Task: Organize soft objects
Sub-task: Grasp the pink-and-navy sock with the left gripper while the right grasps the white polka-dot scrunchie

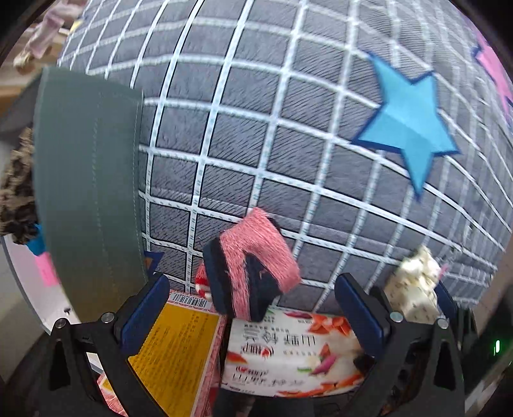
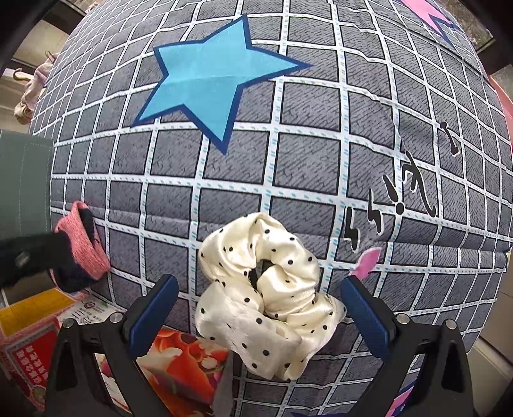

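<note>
A pink and navy sock (image 1: pixel 253 263) lies at the near edge of a grey checked quilt (image 1: pixel 256 128) with a blue star (image 1: pixel 407 125). My left gripper (image 1: pixel 251 308) is open, its jaws wide on either side of the sock, not closed on it. A cream polka-dot scrunchie (image 2: pixel 266 298) lies on the quilt (image 2: pixel 288 160) between the open jaws of my right gripper (image 2: pixel 259 314). The scrunchie also shows at the right of the left wrist view (image 1: pixel 413 285). The sock shows at the left of the right wrist view (image 2: pixel 83 243), with the left gripper's dark arm over it.
A dark green fabric panel (image 1: pixel 89 192) hangs at the left. Printed packages (image 1: pixel 288 349) and a yellow and red box (image 1: pixel 173 356) lie below the quilt edge. A pink star (image 2: pixel 429 12) is at the quilt's far right. Clothes (image 1: pixel 45 35) hang far left.
</note>
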Demonstrator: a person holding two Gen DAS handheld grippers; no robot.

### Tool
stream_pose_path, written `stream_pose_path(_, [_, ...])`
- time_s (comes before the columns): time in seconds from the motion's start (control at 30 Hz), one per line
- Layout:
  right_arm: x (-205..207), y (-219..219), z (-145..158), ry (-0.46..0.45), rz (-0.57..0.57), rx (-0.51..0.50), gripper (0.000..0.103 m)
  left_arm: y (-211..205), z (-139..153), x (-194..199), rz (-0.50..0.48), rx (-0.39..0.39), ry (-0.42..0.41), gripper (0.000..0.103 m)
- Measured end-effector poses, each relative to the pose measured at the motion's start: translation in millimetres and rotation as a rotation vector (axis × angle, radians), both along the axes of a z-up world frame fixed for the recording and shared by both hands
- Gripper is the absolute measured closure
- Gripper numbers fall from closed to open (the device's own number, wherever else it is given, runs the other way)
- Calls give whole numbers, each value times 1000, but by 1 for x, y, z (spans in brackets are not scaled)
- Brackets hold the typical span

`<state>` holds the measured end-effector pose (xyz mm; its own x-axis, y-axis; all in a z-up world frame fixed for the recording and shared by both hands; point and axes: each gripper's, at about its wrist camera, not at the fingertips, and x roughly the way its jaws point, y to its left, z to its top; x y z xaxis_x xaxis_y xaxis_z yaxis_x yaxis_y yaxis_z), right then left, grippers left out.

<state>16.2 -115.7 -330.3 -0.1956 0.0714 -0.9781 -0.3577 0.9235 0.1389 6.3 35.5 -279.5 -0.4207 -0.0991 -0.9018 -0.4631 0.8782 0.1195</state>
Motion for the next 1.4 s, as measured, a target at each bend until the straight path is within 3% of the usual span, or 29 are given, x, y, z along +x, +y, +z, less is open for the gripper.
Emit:
stream_pose_path(0.1, [7, -1, -11, -8, 0, -8, 7, 1, -14, -1, 18, -12, 38, 0])
stream_pose_path(0.2, [0, -5, -2, -13, 14, -13, 9, 1, -30, -2, 9, -28, 82, 1])
stream_pose_path(0.4, [1, -2, 22, -47, 35, -39, 38, 6, -49, -6, 38, -77, 99, 10])
stream_pose_path(0.5, [-1, -9, 29, -48, 27, -22, 52, 5, -45, -5, 13, -116, 62, 27])
stream_pose_path(0.57, [-1, -13, 33, -42, 11, -5, 61, -3, -40, 2, -26, -94, 48, 40])
stream_pose_path(0.63, [-3, -20, 34, -20, -10, 21, 61, -7, -34, 8, -66, -74, 28, 58])
stream_pose_path(0.73, [-4, -36, 39, 17, -80, 81, 61, -12, -21, 9, -73, -76, -32, 69])
stream_pose_path(1.1, [2, -100, 72, 7, -207, 129, 61, -71, 68, -9, -311, -78, -318, 71])
stream_pose_path(1.4, [-13, -134, 127, -1, -282, 144, 61, -107, 125, -46, -479, -99, -416, 71])
